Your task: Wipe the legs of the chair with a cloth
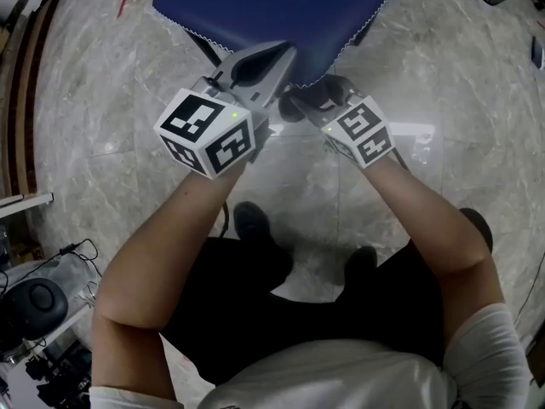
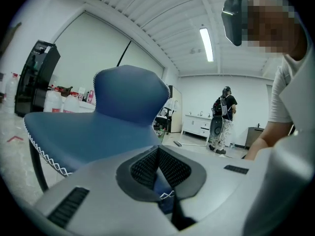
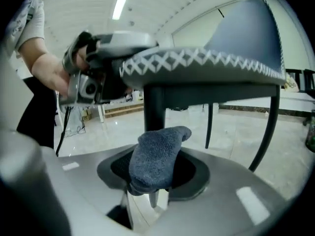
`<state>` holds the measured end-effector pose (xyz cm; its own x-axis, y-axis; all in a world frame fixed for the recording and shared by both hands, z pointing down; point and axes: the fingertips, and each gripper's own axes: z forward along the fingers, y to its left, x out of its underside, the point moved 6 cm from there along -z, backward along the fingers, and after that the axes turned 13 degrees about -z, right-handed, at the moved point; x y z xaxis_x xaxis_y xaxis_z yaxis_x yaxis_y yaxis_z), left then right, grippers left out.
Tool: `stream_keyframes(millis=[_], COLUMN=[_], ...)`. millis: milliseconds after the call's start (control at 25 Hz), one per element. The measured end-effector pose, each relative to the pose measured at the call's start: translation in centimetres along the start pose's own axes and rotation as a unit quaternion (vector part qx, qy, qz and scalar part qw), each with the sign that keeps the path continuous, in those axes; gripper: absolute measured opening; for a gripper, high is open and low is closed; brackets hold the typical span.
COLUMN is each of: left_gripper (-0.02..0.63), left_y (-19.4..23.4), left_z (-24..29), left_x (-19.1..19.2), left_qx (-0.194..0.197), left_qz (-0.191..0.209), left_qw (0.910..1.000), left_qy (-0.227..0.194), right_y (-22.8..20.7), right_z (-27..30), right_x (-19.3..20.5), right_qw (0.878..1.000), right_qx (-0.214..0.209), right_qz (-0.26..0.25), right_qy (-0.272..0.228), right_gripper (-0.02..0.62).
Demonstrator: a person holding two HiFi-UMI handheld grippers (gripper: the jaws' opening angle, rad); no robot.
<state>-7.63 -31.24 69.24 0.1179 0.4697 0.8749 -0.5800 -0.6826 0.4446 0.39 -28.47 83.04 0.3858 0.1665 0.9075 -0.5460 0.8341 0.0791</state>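
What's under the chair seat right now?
Black legs drop from the seat. The right hand-held gripper holds a grey cloth up in front of the nearest leg. The cloth covers that stretch of leg, so contact cannot be seen.

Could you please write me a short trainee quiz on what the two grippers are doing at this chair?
1. True or false: the left gripper is shut on the edge of the blue chair seat.
2. What does the right gripper hold? A sponge; B grey cloth; C brush.
3. Fill in: the cloth is near a black chair ____.
Key: 1 true; 2 B; 3 leg.
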Motion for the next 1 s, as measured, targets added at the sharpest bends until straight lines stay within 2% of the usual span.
stream_keyframes(millis=[160, 240, 360, 400, 480, 560, 640, 760, 1000], left_gripper=[0.006, 0.006, 0.006, 0.006, 0.006, 0.006, 0.006, 0.006, 0.006], left_y=[0.0, 0.0, 0.0, 0.0, 0.0, 0.2, 0.4, 0.7, 1.1], left_z=[0.2, 0.3, 0.2, 0.1, 0.0, -0.2, -0.2, -0.4, -0.6], left_x=[0.3, 0.5, 0.5, 0.5, 0.5, 0.3, 0.0, 0.1, 0.3], left_qx=[0.005, 0.01, 0.009, 0.009, 0.015, 0.021, 0.024, 0.025, 0.032], left_qz=[0.016, 0.031, 0.029, 0.031, 0.034, 0.022, 0.012, 0.021, 0.031], left_qw=[0.9999, 0.9995, 0.9995, 0.9995, 0.9992, 0.9995, 0.9996, 0.9995, 0.999], left_qy=[0.002, 0.004, 0.005, 0.007, 0.012, 0.01, 0.006, 0.006, 0.006], right_y=[-1.1, -1.2, -0.5, -0.1, 1.1, 2.3, 2.7, 2.8, 3.2], right_z=[-1.6, -1.6, -0.7, -0.1, 2.0, 4.5, 6.6, 8.9, 10.3], right_x=[-3.5, -3.4, -1.7, -0.3, 4.0, 8.5, 11.3, 12.4, 13.5], right_qw=[0.998, 0.997, 0.995, 0.996, 0.999, 0.999, 0.997, 0.996, 0.994], right_qx=[0.023, 0.029, 0.039, 0.036, 0.021, 0.007, 0.0, -0.007, -0.013], right_qz=[0.022, 0.023, -0.001, 0.001, 0.014, 0.02, 0.026, 0.03, 0.037], right_qy=[-0.049, -0.068, -0.097, -0.087, -0.029, 0.035, 0.07, 0.083, 0.1], right_gripper=[0.161, 0.16, 0.161, 0.161, 0.15, 0.137, 0.137, 0.169, 0.173])
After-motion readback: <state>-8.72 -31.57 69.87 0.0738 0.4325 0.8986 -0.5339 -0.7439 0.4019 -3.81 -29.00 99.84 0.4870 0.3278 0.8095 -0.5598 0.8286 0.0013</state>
